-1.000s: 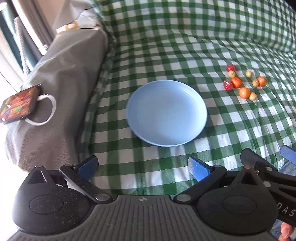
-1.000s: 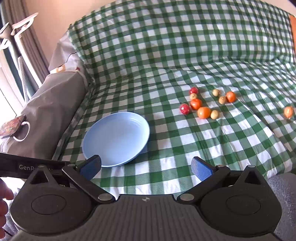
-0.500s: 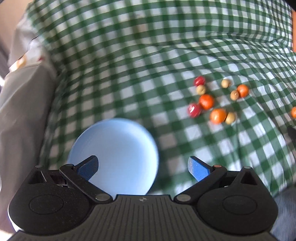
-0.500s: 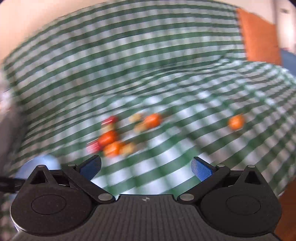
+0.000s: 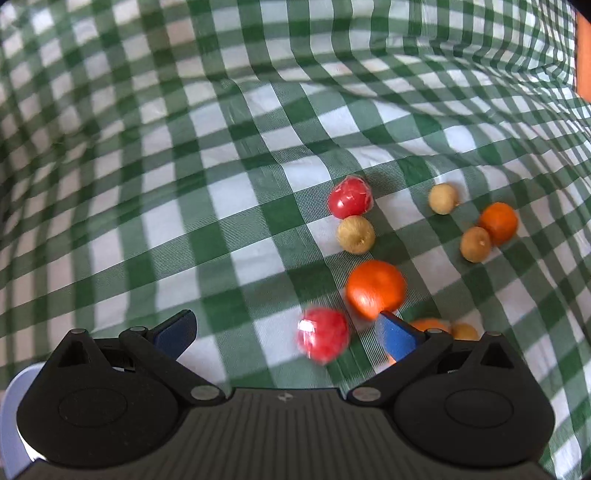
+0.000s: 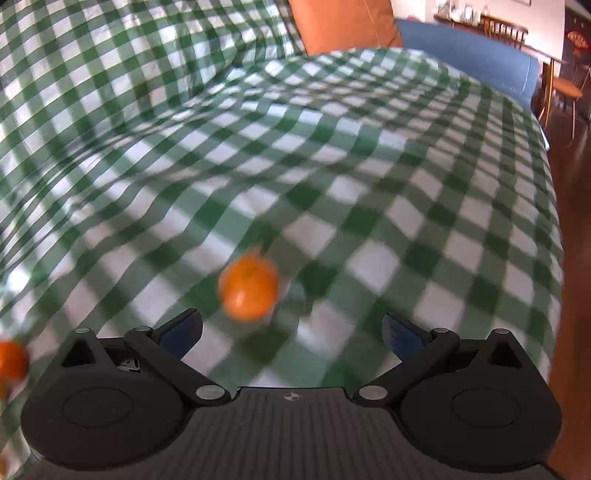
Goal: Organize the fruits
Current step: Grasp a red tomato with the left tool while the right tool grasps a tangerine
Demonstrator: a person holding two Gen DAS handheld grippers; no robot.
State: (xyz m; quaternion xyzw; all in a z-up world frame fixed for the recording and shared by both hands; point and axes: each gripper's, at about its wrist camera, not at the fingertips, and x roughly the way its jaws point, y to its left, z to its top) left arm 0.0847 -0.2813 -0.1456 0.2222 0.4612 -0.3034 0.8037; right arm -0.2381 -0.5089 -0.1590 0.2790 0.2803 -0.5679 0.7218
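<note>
In the left wrist view, small fruits lie on the green checked cloth [image 5: 221, 155]. A red fruit [image 5: 323, 339] sits just ahead, between the fingers of my open, empty left gripper [image 5: 286, 332]. An orange [image 5: 376, 288] lies by the right fingertip, another red fruit [image 5: 350, 196] and tan fruits [image 5: 355, 234] farther off, another orange [image 5: 498, 222] at right. In the right wrist view, a lone orange [image 6: 248, 287] lies just ahead of my open, empty right gripper [image 6: 293, 332], left of centre. The blue plate's rim [image 5: 11, 413] shows at bottom left.
An orange cushion [image 6: 343, 24] and a blue seat [image 6: 480, 62] lie beyond the cloth's far edge. The cloth drops off at the right, with wooden floor [image 6: 569, 295] beyond. Another orange [image 6: 13, 360] shows at the left edge of the right wrist view.
Both grippers have swung right and moved forward. The left has gone from the plate to the fruit cluster. The right has closed in on the lone orange. Both stay open.
</note>
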